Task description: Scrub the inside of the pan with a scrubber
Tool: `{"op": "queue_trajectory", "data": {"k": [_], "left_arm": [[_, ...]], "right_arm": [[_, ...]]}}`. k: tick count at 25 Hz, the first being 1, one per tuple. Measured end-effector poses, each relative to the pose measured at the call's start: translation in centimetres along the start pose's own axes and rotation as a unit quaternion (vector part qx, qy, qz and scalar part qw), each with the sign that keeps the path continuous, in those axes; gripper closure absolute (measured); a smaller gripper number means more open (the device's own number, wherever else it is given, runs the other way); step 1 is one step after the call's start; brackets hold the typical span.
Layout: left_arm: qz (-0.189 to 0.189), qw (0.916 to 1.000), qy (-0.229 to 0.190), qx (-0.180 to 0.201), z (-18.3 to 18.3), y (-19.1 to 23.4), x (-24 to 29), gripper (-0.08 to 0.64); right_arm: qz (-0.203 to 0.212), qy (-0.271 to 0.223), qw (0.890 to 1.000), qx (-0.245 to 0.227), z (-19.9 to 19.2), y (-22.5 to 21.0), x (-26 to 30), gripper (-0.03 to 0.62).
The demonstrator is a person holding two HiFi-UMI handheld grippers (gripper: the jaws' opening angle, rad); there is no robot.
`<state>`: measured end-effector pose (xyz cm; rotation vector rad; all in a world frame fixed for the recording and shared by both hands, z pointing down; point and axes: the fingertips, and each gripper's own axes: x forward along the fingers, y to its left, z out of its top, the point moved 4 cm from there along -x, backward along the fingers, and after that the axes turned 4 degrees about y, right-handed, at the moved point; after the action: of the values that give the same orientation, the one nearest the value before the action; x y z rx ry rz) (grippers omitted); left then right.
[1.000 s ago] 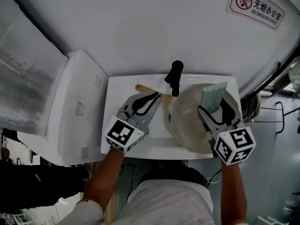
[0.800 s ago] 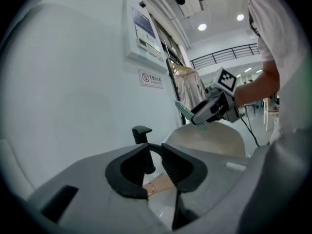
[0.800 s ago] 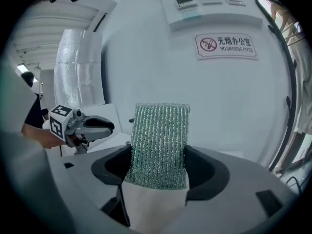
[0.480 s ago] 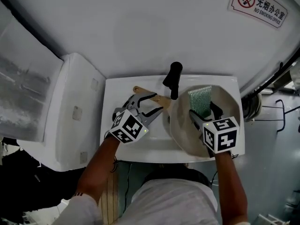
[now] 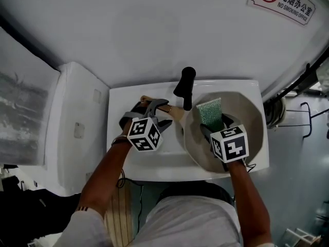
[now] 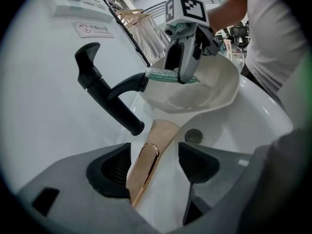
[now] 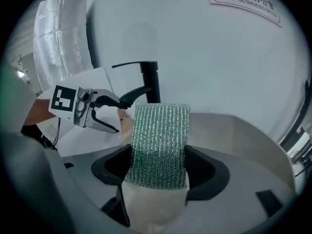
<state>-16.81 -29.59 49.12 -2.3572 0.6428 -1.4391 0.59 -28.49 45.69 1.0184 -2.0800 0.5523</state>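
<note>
A cream pan [image 5: 241, 122] rests tilted in the right half of the white sink [image 5: 123, 148]. Its tan handle [image 5: 176, 112] points left under the black tap [image 5: 184, 86]. My left gripper [image 5: 166, 113] stands around that handle [image 6: 146, 162]. Its jaws are opening, and the pads [image 6: 116, 168] stand clear of the handle on both sides. My right gripper [image 5: 216, 123] is over the pan's inside, shut on a green mesh scrubber [image 5: 209, 112]. In the right gripper view the scrubber [image 7: 161, 143] stands upright between the jaws, above the pan [image 7: 243, 140].
The tap's spout [image 6: 114, 99] reaches over the handle, close to the pan's rim. A drain [image 6: 193, 136] lies in the basin floor. A white cabinet [image 5: 77, 122] stands left of the sink, and pipes [image 5: 277, 109] to its right. A no-smoking sign [image 5: 280, 4] hangs on the wall.
The left gripper's jaws have spread and let go of the pan handle. The right gripper with the scrubber has moved left and nearer, deeper over the pan.
</note>
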Motion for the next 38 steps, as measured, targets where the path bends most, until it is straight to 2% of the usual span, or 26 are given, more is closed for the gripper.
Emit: {"op": "queue_trajectory", "data": {"k": [9,15,17,19,32,38], "left_arm": [[-0.021,0.9993,0.024,0.017,-0.7,0.2,2.3,0.261],[-0.019,0.9992,0.027,0.02,-0.8,0.4,3.0,0.262],[-0.013,0.9993,0.028,0.02,-0.8,0.6,3.2,0.271],[-0.008,0.9993,0.028,0.022,-0.8,0.9,3.2,0.31],[-0.01,0.9985,0.028,0.045,-1.0,1.0,3.2,0.333],[-0.015,0.9985,0.028,0.046,-1.0,0.9,3.2,0.334]], "right_arm": [[0.0,0.066,0.998,-0.009,-1.9,0.8,3.2,0.252],[-0.013,0.091,0.996,-0.005,-2.5,-0.2,4.1,0.252],[-0.019,0.096,0.995,-0.004,-2.6,-0.6,4.3,0.252],[-0.029,0.1,0.995,-0.001,-2.7,-1.2,4.3,0.253],[-0.087,0.099,0.991,0.037,-3.3,-6.2,1.4,0.252],[-0.094,0.101,0.99,0.031,-3.3,-6.8,-0.2,0.253]]}}
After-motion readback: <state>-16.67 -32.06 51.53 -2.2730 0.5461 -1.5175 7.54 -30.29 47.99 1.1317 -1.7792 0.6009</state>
